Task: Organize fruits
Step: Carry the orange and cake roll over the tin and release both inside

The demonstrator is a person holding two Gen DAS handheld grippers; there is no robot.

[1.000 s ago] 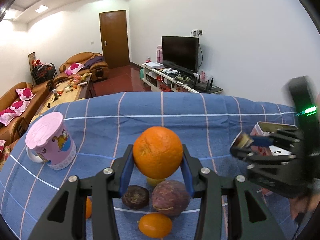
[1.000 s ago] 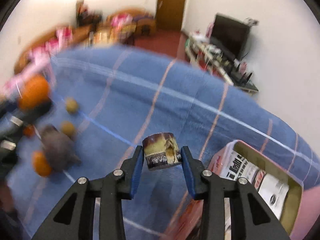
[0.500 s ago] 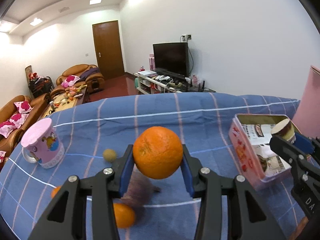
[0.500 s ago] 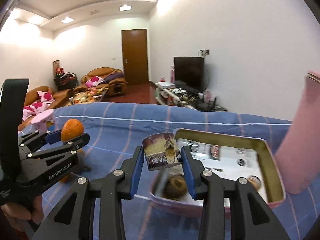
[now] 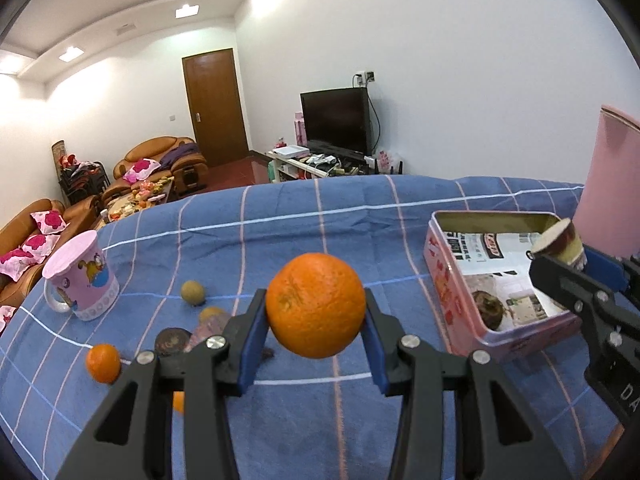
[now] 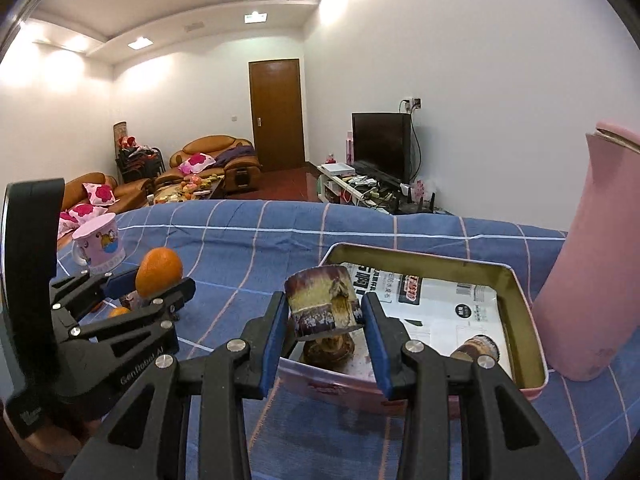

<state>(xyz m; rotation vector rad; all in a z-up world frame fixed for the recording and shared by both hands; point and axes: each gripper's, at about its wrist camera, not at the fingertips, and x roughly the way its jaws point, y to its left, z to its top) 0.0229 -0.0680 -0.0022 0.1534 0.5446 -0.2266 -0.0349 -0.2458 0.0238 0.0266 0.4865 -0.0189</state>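
My left gripper [image 5: 316, 338] is shut on a large orange [image 5: 316, 304] and holds it above the blue checked cloth, left of the pink tin [image 5: 448, 292]. My right gripper [image 6: 326, 326] is shut on a short sugarcane piece [image 6: 322, 306] and holds it over the near left edge of the tin [image 6: 524, 292]. The tin is lined with newspaper and holds two brown pieces [image 6: 328, 350] [image 6: 478, 348]. The left gripper with the orange [image 6: 158, 272] shows at the left in the right wrist view. Loose fruit lies on the cloth: a small orange [image 5: 103, 362], a tan round fruit [image 5: 193, 292], a dark fruit [image 5: 173, 340].
A pink cartoon mug [image 5: 80, 276] stands at the left of the cloth. A tall pink jug [image 6: 592, 260] stands right of the tin. Behind the table are sofas, a door and a TV on a low stand.
Both grippers have moved right toward the tin, each still holding its load. The sugarcane piece now hangs over the tin's near edge; the fruit pile has fallen behind to the left.
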